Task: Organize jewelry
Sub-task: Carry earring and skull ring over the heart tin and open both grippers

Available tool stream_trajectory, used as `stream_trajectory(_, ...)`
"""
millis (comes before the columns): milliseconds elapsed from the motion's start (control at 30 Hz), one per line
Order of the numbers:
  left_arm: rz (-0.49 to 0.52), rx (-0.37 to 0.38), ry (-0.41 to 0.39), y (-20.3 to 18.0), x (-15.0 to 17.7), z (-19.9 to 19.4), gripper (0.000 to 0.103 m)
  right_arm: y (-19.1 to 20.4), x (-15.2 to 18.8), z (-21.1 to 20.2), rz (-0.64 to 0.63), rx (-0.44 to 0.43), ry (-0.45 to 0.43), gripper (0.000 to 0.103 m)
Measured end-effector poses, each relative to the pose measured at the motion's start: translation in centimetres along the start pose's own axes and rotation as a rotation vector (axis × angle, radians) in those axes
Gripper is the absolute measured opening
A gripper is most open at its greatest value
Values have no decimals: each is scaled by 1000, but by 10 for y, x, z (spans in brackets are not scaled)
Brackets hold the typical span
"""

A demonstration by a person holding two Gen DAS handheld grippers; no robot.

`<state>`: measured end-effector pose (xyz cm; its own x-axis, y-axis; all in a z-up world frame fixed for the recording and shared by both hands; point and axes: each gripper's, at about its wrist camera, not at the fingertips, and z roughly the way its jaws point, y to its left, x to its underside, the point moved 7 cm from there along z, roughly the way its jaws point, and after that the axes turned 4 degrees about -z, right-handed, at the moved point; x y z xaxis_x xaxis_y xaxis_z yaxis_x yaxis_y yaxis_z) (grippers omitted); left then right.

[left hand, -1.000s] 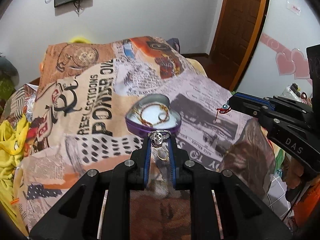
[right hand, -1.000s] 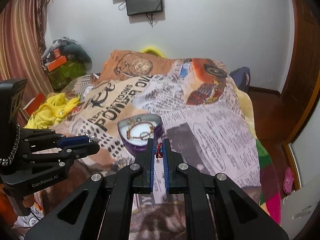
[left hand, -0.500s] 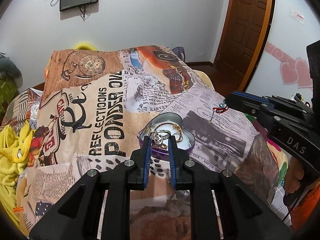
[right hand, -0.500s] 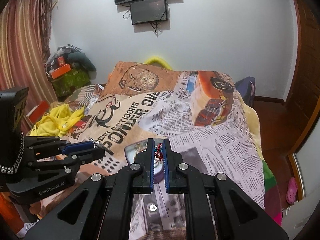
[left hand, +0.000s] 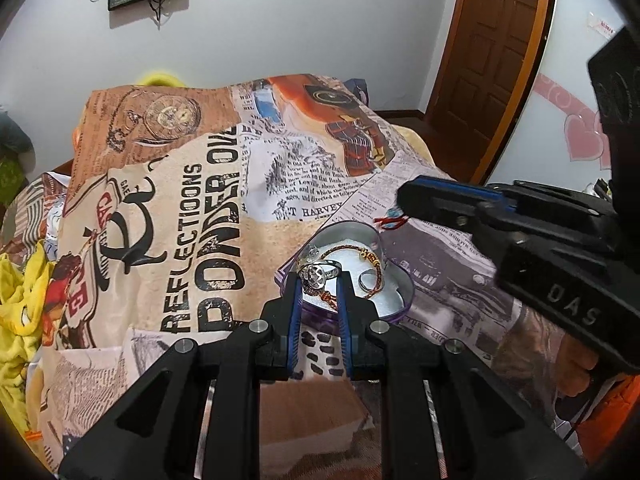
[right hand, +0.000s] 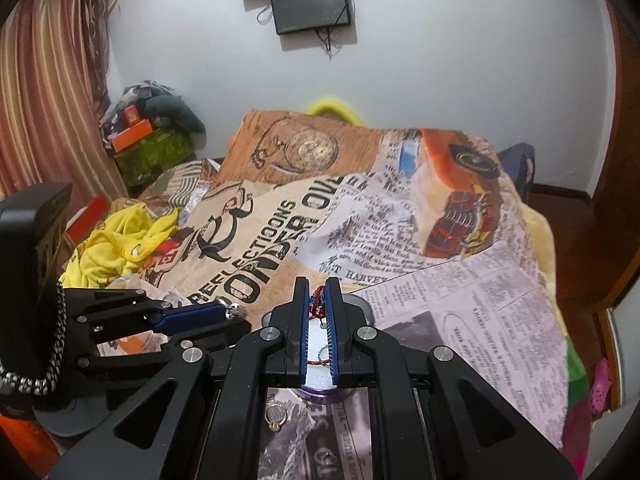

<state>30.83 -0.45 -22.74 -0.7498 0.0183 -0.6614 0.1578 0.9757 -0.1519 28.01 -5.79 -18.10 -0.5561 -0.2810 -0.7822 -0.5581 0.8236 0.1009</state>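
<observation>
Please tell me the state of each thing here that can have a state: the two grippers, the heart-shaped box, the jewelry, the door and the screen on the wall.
left gripper: shut on silver ring, above the box
right gripper: shut on red cord charm
heart-shaped box: open, no lid on it
gold bracelet: lying inside the box
gold ring: loose on the blanket
door: closed
wall screen: off, dark

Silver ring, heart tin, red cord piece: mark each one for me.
silver ring (left hand: 319,273), left wrist view, on its round openwork face.
heart tin (left hand: 394,280), left wrist view, on its right rim.
red cord piece (right hand: 317,300), right wrist view, on the knotted cord between the fingers.
</observation>
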Motion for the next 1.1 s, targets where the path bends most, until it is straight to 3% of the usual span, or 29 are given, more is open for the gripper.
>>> stream_trajectory(433, -16, 35, 66, 4, 3, 34, 16, -9, 16, 47, -25, -36, 136, 7)
stream_trajectory(1100, 15, 4, 66, 6, 5, 32, 16, -7, 30, 52, -35, -53, 204, 8)
